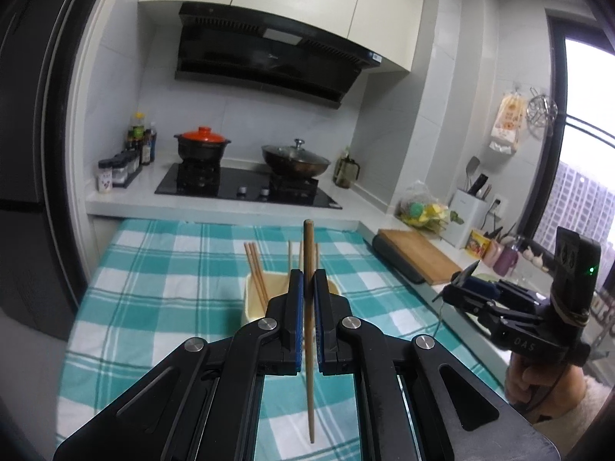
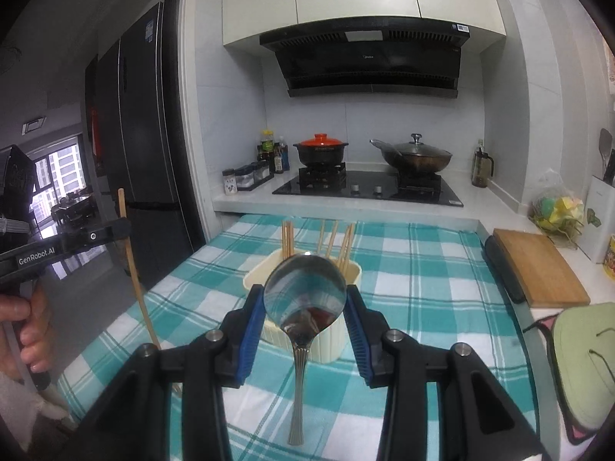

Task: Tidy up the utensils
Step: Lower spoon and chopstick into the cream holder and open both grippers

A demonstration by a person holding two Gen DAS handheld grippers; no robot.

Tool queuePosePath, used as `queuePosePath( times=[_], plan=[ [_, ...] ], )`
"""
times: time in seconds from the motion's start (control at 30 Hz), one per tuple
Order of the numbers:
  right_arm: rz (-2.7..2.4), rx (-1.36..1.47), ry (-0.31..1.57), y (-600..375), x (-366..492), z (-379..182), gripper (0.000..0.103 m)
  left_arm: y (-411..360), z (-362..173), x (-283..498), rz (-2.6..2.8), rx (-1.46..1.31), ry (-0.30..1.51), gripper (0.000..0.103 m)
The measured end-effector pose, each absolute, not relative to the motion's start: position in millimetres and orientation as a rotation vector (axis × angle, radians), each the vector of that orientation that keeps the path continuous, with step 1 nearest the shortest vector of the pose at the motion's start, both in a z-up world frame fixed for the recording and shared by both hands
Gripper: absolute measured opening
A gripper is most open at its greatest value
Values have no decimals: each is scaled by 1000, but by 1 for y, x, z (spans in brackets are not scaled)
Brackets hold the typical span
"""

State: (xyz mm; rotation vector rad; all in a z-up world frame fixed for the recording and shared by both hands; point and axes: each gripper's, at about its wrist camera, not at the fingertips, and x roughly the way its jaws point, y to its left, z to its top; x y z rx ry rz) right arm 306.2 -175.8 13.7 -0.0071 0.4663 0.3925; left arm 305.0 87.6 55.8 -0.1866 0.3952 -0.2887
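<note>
My left gripper is shut on a wooden chopstick and holds it upright above the checked cloth, just in front of the cream utensil holder. The holder has several chopsticks standing in it. My right gripper is shut on the bowl of a metal spoon, handle hanging down, in front of the same holder. The left gripper with its chopstick shows at the left of the right wrist view. The right gripper shows at the right of the left wrist view.
The teal checked cloth covers the table. A wooden cutting board lies on the right counter. A stove with a red-lidded pot and a wok stands behind. A fridge is on the left. A green cloth lies near right.
</note>
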Motion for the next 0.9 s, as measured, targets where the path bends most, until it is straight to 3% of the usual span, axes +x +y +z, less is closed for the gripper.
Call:
queuePosePath(
  times=[0.2, 0.33, 0.83, 0.9],
  plan=[
    [412, -12, 400, -155, 367, 59, 42, 89, 94, 370, -269, -187, 342, 4],
    [394, 6, 371, -146, 412, 63, 42, 80, 89, 416, -243, -179, 332, 4],
    [289, 52, 691, -147, 529, -65, 42, 47, -42, 529, -195, -159, 633, 4],
    [272, 70, 719, -149, 533, -73, 42, 44, -50, 531, -168, -145, 665, 8]
  ],
)
